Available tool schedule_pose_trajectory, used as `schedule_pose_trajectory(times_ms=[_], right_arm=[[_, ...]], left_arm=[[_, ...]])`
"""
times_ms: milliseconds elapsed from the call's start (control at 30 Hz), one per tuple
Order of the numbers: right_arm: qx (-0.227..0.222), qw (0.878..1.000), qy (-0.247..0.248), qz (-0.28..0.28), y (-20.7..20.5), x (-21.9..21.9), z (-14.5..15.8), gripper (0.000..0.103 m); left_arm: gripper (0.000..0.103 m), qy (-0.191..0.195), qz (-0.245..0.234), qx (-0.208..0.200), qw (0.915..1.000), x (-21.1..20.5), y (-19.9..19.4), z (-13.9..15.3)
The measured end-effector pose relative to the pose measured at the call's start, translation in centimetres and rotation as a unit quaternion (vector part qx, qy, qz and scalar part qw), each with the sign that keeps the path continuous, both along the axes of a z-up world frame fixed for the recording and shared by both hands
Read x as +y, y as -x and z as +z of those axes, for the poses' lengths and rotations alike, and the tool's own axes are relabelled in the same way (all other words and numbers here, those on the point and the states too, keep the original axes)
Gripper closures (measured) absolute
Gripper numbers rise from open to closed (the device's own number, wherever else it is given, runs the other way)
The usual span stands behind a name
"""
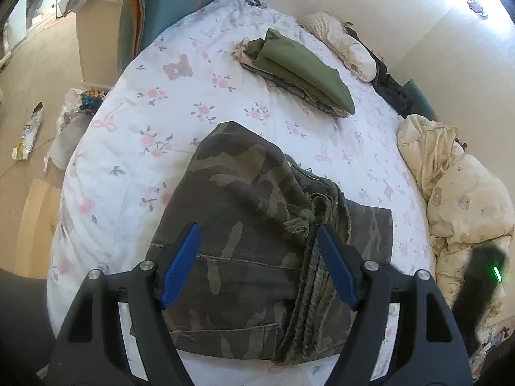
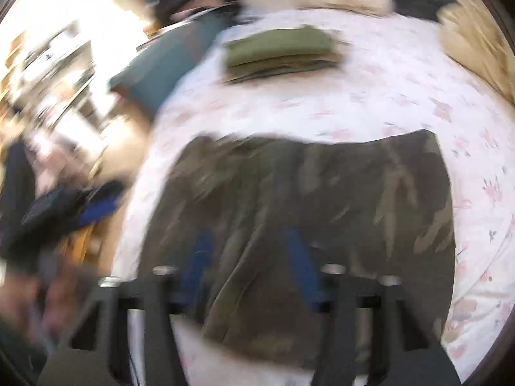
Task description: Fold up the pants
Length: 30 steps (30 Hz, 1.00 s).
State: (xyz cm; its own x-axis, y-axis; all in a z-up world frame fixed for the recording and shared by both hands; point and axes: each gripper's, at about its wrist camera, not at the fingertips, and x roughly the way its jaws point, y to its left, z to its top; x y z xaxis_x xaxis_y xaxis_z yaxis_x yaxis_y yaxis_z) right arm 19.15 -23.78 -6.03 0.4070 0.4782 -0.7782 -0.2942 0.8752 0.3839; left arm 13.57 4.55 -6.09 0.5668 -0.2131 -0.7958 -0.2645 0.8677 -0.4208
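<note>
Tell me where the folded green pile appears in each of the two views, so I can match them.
Left wrist view: the green pile lies upper centre-right on the floral sheet, beyond the camo pants.
Right wrist view: the green pile lies top centre, blurred, also beyond the camo pants.
Shared landmark: the teal cushion, left of the pile in both.
</note>
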Motion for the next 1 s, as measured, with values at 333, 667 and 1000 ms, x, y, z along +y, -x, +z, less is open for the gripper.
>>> schedule_pose_trajectory(times_ms=[333, 667, 1000], right_arm=[[0.087, 0.996, 0.032, -0.013, -7.4, 6.6, -6.8, 0.099], [0.043, 0.982, -0.063, -0.17, 0.1, -10.2, 0.3, 0.027], [0.189, 0.909, -0.062, -0.366, 6.6, -20.2, -8.4, 0.027]], left_arm=[[0.031, 0.0, 0.005, 0.012, 0.9999, 0.5, -0.7, -0.2], [0.031, 0.002, -0.02, 0.003, 0.9998, -1.8, -0.6, 0.5], [0.031, -0.052, -0.034, 0.0, 0.998, -2.9, -0.4, 0.7]])
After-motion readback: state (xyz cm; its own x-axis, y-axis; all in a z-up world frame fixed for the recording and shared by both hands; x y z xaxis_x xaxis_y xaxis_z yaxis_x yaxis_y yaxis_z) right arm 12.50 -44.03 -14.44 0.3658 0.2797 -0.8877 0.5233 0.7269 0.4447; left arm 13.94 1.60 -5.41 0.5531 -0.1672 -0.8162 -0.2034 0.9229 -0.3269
